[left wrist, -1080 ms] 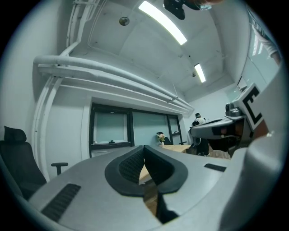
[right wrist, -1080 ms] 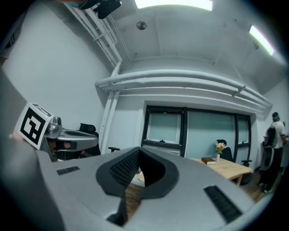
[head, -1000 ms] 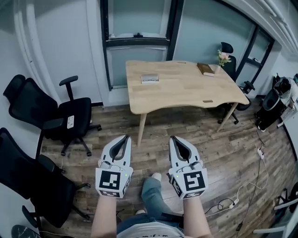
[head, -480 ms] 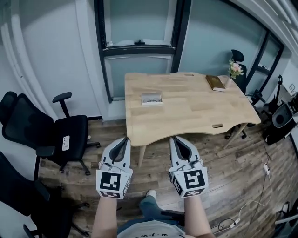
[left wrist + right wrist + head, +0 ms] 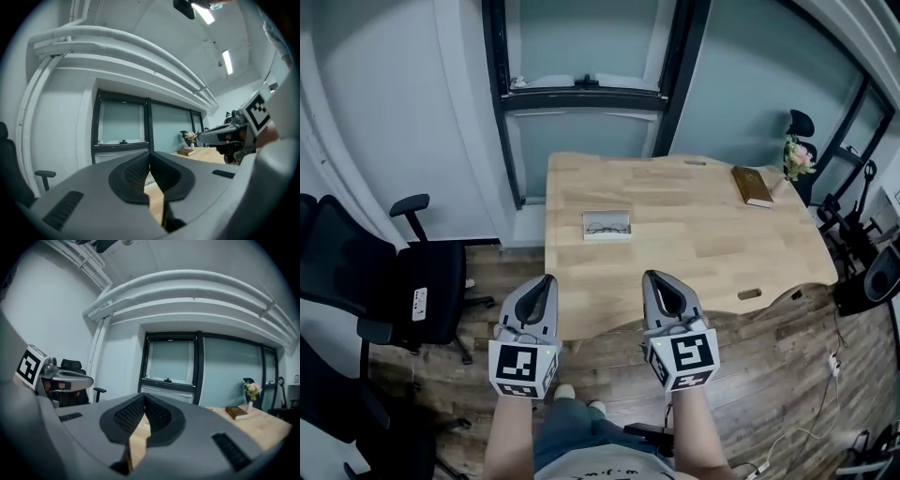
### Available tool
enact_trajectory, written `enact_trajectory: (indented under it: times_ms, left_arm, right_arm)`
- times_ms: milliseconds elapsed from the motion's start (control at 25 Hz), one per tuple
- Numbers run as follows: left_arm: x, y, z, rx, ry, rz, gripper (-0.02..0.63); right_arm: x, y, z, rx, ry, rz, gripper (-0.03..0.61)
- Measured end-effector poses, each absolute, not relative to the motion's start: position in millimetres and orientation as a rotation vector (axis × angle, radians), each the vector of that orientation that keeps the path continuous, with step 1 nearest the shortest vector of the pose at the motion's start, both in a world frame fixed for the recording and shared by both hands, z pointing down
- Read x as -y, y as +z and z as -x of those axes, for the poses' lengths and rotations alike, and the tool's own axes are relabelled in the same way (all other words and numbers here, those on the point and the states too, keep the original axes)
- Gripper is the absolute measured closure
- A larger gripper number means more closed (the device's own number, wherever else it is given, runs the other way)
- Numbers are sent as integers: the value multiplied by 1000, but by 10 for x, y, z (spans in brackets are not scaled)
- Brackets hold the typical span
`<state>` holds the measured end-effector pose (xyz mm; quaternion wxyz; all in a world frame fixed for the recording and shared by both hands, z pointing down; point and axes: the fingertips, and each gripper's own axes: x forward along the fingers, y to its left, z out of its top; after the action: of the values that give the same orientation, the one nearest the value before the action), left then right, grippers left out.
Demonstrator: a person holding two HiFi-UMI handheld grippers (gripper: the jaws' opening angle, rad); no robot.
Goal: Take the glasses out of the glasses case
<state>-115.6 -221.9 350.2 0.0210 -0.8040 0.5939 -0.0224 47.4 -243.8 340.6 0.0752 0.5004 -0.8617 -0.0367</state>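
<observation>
The glasses case (image 5: 607,226) lies with its long axis left-right; left tool (image 5: 547,279) and right tool (image 5: 650,277) clenched, empty.

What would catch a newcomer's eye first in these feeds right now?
Probably the two grey-and-white grippers with square-marker cubes, low in the head view: the left gripper and right gripper are side by side, both shut and empty. Just beyond them stands a light wooden table, where a small white open glasses case on its left part shows dark-framed glasses inside. A brown book lies near the table's far right corner.
</observation>
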Motion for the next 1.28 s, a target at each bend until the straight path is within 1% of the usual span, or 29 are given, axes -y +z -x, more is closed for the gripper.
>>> enact_trajectory:
  times_ms: [280, 320, 360, 400, 640, 840, 1280]
  left_arm:
    - [3034, 3663, 1404, -1867, -97, 2524, 597]
    - [3157, 3672, 1440, -1865, -96, 2531, 597]
    - [3278, 3676, 1473, -1862, -94, 2536, 597]
    - [3397, 3678, 1503, -1858, -91, 2541, 597]
    - [4020, 3755, 1630, -1840, -93, 2581, 597]
    - [4377, 3917, 1710, -1829, -120, 2620, 597]
    - [4903, 4412, 1844, -1974, -232, 2644, 597]
  right_arm:
    - [3277, 3719, -315, 2514, -23, -1435, 565]
    - [3381, 3752, -258, 2517, -16, -1404, 551]
    - [3480, 3787, -193, 2516, -20, -1362, 434]
    - [3576, 3826, -129, 2507, -36, -1317, 372]
    - [4094, 4204, 154, 2386, -138, -1023, 373]
    - [4544, 4602, 183, 2258, -157, -844, 411]
    - [5321, 5673, 278, 2024, -139, -376, 433]
